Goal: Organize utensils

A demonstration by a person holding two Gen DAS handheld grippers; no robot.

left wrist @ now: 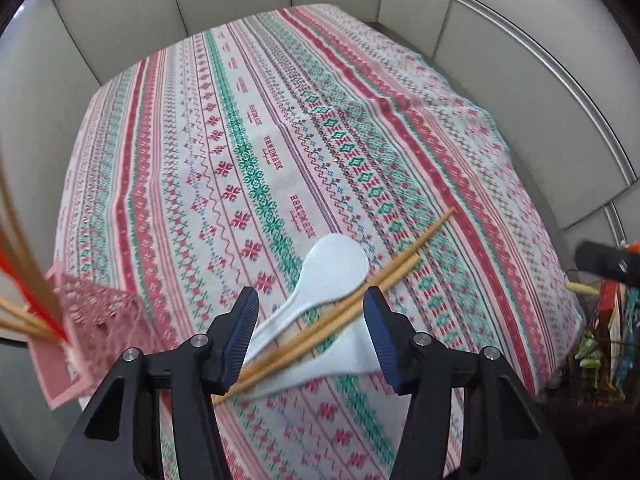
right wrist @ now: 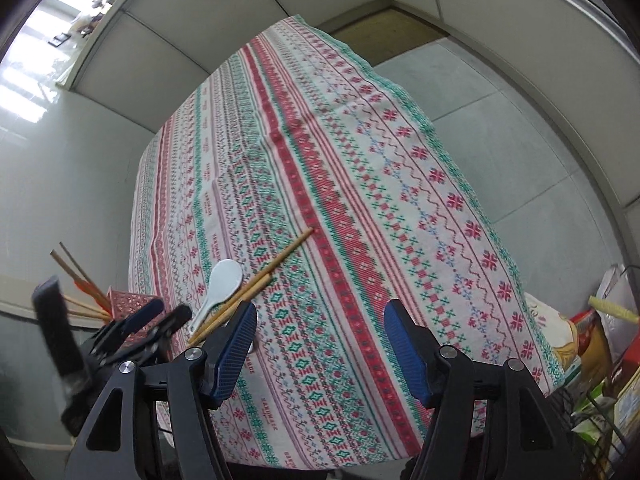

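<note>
A white rice spoon lies on the patterned tablecloth with two wooden chopsticks lying across it. My left gripper is open, its jaws either side of the spoon's handle and the chopsticks, just above them. A pink lattice utensil holder stands at the table's left edge with chopsticks and a red utensil in it. In the right wrist view the spoon, chopsticks, holder and left gripper show at lower left. My right gripper is open and empty above the cloth.
Grey partition panels surround the table on the far and left sides. Bags and boxes are piled on the floor to the right of the table. The cloth is bare beyond the utensils.
</note>
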